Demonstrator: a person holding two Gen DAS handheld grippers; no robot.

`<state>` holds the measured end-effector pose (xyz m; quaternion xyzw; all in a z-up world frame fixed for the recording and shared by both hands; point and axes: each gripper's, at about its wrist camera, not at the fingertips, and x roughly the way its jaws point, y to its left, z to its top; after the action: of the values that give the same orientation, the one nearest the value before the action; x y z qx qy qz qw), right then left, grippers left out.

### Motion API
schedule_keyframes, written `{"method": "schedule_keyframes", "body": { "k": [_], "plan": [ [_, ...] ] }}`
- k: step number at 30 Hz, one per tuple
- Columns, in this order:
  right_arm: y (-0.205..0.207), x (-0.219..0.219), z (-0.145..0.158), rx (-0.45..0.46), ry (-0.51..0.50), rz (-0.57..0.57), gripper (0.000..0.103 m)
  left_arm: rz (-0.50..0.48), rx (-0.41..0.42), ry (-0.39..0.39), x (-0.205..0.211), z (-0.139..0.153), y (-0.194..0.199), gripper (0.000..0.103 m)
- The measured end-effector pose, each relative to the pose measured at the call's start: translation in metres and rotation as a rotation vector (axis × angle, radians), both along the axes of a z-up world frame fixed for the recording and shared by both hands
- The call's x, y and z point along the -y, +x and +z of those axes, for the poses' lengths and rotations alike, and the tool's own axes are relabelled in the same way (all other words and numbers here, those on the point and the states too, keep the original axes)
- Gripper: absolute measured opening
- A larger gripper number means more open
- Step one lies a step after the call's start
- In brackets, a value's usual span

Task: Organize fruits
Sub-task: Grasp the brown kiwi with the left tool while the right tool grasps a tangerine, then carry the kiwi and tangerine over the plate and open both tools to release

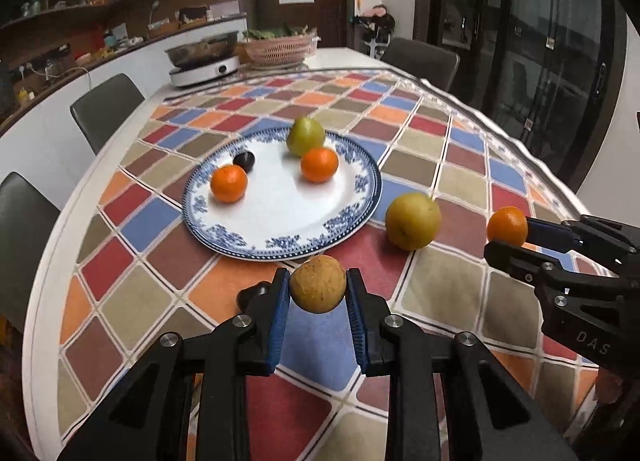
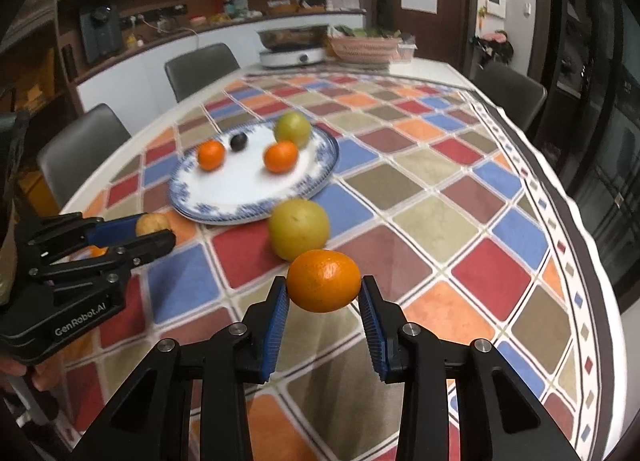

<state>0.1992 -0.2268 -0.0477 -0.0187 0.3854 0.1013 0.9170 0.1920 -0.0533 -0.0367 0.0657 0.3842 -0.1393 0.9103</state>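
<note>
The left gripper (image 1: 318, 289) is clamped on a small brownish-yellow fruit (image 1: 318, 289), its blue pads pressing the fruit from both sides, and holds it above the worktop (image 1: 440, 165), just in front of the near rim of the plate (image 1: 280, 249). The right gripper (image 2: 324, 287) is closed on an orange (image 2: 324, 286) in the same way, the fruit caught between its two blue pads and held clear of the checkered cloth (image 2: 420, 201) that covers the worktop. In the left wrist view the right gripper comes in from the right edge with that orange at its tip; in the right wrist view the left gripper comes in from the left edge with the brownish fruit at its tip.

A large yellow-green fruit (image 1: 413, 222) lies on the cloth between the two grippers, just beside the plate's rim and not on it. The plate is white with a blue patterned border and carries four pieces: two small oranges, one toward the left (image 1: 229, 183) and one nearer the middle (image 1: 319, 164), a green pear-like fruit (image 1: 305, 136) at the far side touching the middle orange, and a small dark fruit (image 1: 244, 160) just behind the left orange.

At the far end of the worktop stand a pan on a white cooker (image 1: 204, 69) and a woven basket (image 1: 280, 47) with greens. Grey chairs (image 1: 106, 109) stand around the worktop.
</note>
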Motion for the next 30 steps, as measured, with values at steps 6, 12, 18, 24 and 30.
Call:
{"method": "schedule_keyframes", "body": {
  "k": [6, 12, 18, 24, 30],
  "plan": [
    [-0.013, -0.009, 0.025, 0.052, 0.023, 0.047, 0.037, 0.009, 0.054, -0.021, -0.008, 0.026, -0.018, 0.028],
    [-0.022, -0.016, 0.048, 0.094, 0.048, 0.087, 0.037, 0.019, 0.127, -0.05, -0.015, 0.053, -0.033, 0.028],
    [-0.029, -0.023, 0.067, 0.128, 0.078, 0.117, 0.037, 0.017, 0.19, -0.059, -0.022, 0.076, -0.04, 0.028],
    [-0.017, -0.03, 0.084, 0.147, 0.127, 0.141, 0.037, 0.021, 0.207, -0.093, -0.03, 0.085, -0.029, 0.028],
    [0.002, -0.038, 0.09, 0.155, 0.121, 0.159, 0.037, 0.008, 0.203, -0.106, -0.034, 0.089, -0.009, 0.028]
  ]
}}
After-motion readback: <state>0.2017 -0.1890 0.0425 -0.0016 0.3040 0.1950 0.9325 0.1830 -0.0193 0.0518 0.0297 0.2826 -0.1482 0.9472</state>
